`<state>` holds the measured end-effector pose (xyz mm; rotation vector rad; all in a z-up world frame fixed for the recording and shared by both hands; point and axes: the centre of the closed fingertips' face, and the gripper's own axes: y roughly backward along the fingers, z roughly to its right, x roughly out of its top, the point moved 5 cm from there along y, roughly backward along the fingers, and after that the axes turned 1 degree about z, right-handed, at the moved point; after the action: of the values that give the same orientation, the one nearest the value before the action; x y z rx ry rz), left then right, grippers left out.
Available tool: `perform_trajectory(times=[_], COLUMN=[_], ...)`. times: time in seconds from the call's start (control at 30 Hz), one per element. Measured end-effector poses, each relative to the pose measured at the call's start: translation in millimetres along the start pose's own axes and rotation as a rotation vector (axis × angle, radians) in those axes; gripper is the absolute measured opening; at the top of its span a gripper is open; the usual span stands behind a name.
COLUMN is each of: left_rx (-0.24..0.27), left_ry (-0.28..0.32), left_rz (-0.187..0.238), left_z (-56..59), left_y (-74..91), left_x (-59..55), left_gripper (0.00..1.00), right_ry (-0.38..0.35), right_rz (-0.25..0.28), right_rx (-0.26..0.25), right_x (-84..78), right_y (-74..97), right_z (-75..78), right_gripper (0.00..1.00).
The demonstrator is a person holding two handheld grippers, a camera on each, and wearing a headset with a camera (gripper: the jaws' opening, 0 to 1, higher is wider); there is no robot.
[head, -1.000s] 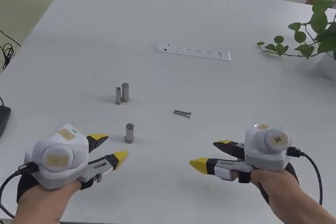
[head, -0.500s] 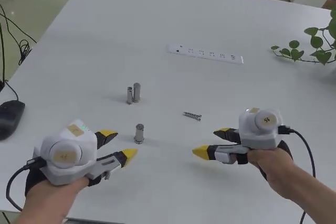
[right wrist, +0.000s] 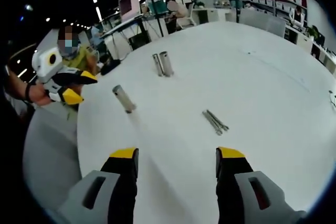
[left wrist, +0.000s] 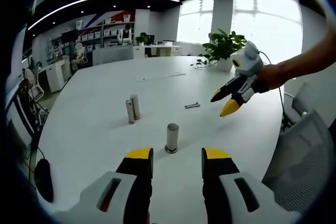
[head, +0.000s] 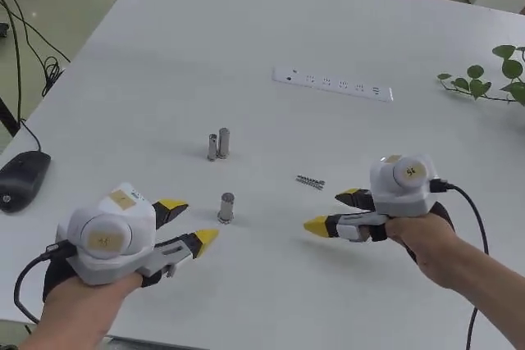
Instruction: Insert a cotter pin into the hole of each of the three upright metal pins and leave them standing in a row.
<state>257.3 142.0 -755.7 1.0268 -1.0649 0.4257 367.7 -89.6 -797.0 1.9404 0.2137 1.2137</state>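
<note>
Now the right claw [head: 332, 210], agape and empty like the left claw [head: 189, 221], nears the silvery cotter pins [head: 310, 181], likely for pickup.

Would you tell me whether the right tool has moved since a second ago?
Yes. The right tool has moved forward, closing in on the cotter pins; it now sits just short of them.

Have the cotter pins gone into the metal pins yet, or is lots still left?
Nothing is done yet. The cotter pins lie loose on the table, and all three metal pins stand bare: two side by side, one nearer. In hand: nothing; the left gripper and right gripper are open and empty. All three insertions remain, plus lining them up in a row.
</note>
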Motion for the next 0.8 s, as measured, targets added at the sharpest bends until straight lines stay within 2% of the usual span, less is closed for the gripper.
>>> perform_trajectory(times=[0.53,0.8], left_rx=[0.014,0.019], left_ry=[0.016,0.019], left_rz=[0.001,0.005], left_z=[-4.9,-7.0], left_y=[1.4,3.9], left_x=[-1.7,-0.8], left_gripper=[0.35,0.35], right_ry=[0.056,0.063], right_rz=[-0.070,-0.093], right_rx=[0.000,0.014], right_x=[13.5,12.8], right_y=[-24.6,-32.6], right_z=[23.7,27.9], right_gripper=[0.57,0.57])
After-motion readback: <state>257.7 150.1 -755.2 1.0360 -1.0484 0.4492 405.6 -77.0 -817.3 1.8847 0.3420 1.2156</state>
